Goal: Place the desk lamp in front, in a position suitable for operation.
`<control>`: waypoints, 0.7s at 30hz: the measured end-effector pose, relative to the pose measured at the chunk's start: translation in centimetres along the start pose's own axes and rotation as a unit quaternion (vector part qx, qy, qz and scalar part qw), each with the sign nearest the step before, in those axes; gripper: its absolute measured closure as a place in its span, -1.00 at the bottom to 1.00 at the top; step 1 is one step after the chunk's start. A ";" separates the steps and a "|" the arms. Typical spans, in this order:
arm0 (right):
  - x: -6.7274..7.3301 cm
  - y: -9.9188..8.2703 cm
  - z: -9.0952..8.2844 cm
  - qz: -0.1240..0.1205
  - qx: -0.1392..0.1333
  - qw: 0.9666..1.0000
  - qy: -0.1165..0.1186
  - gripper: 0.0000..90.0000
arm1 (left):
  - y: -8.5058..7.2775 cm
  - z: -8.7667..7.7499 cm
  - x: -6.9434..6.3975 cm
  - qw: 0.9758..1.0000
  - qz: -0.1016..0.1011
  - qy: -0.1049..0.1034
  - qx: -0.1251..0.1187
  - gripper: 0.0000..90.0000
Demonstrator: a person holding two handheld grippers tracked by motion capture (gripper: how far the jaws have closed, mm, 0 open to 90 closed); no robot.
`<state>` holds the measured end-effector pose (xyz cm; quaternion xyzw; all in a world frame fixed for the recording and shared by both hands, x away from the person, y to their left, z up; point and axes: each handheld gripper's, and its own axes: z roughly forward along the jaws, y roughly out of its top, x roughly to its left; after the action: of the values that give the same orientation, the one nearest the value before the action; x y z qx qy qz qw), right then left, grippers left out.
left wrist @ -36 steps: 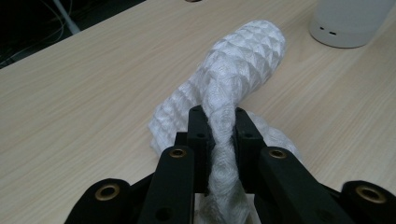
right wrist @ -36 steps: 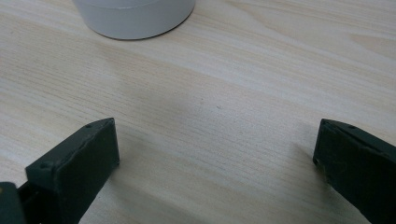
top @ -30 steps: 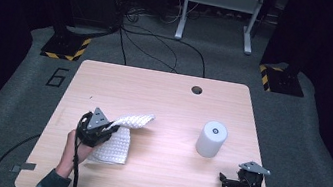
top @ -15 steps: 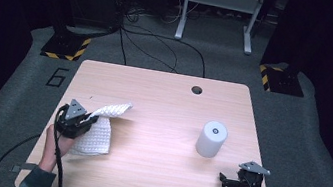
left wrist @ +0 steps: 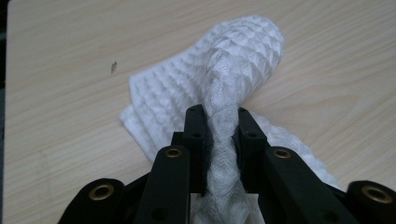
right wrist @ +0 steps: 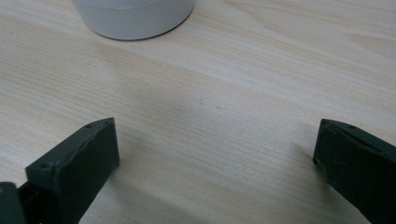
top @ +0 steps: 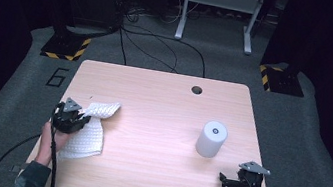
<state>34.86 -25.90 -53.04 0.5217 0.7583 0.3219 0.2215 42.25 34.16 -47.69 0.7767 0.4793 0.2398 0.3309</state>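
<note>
Grippers sit nearest, at the table's (top: 164,93) front edge: the right gripper (top: 229,182), at the front right corner just in front of the roll (top: 211,138), rests low over bare wood with its jaws spread wide and nothing between them. Left gripper (top: 80,119), far to the left of the roll at the table's left edge, has its jaws pinched on a bunched fold of the white cloth (left wrist: 224,93); they have just eased open slightly with the fold between them. Cloth trails flat on the wood under and beyond the gripper, and farther back than the roll a round hole (top: 197,90) sits near the table's far edge.
</note>
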 end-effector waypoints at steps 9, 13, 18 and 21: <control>0.0 0.0 0.0 0.000 0.000 1.000 0.000 -1.00 | -1.1 2.0 0.3 0.999 -0.024 -0.009 0.024 0.29; 0.0 0.0 0.0 0.000 0.000 1.000 0.000 -1.00 | -0.9 1.7 0.1 1.000 -0.016 0.000 0.026 -0.25; 0.0 0.0 0.0 0.000 0.000 1.000 0.000 -1.00 | -0.5 0.5 -0.6 1.000 -0.014 0.008 0.006 -0.71; 0.0 0.0 0.0 0.000 0.000 1.000 0.000 -1.00 | -0.2 -0.3 -1.4 1.000 -0.009 -0.002 0.001 -0.94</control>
<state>34.86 -25.90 -53.04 0.5216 0.7584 0.3219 0.2215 41.34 33.02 -47.73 0.7731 0.4859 0.2348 0.3331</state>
